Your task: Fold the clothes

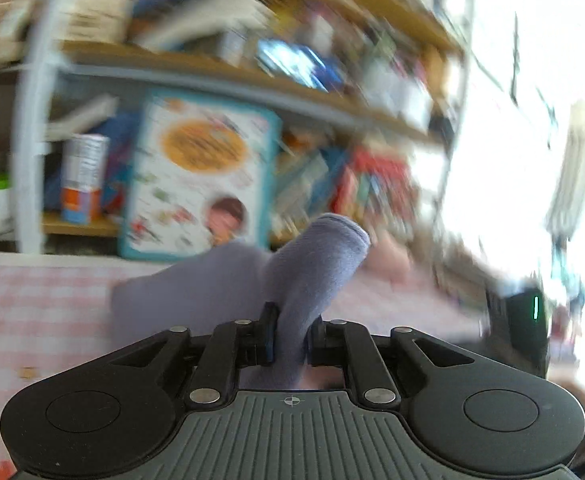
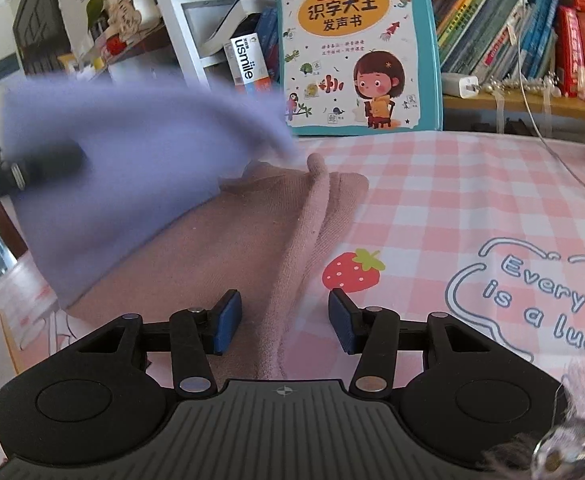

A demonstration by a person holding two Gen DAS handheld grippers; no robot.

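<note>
A lilac-purple garment (image 1: 312, 264) rises in a fold between the fingers of my left gripper (image 1: 291, 336), which is shut on it above the pink checked tablecloth (image 1: 32, 300). In the right wrist view the same purple garment (image 2: 132, 168) hangs blurred at the left, with the left gripper (image 2: 64, 164) dark against it. It drapes over a dusty-pink garment (image 2: 220, 248) lying on the table. My right gripper (image 2: 286, 320) stands open low over the pink garment; a raised ridge of that cloth runs between the blue pads (image 2: 228, 320) without being pressed.
A teal children's book (image 2: 356, 48) leans against the shelf behind the table. Rows of books (image 2: 532, 32) fill the shelf at right, and a white cable (image 2: 564, 160) trails over the cloth. A strawberry print (image 2: 352, 272) marks the tablecloth (image 2: 472, 184).
</note>
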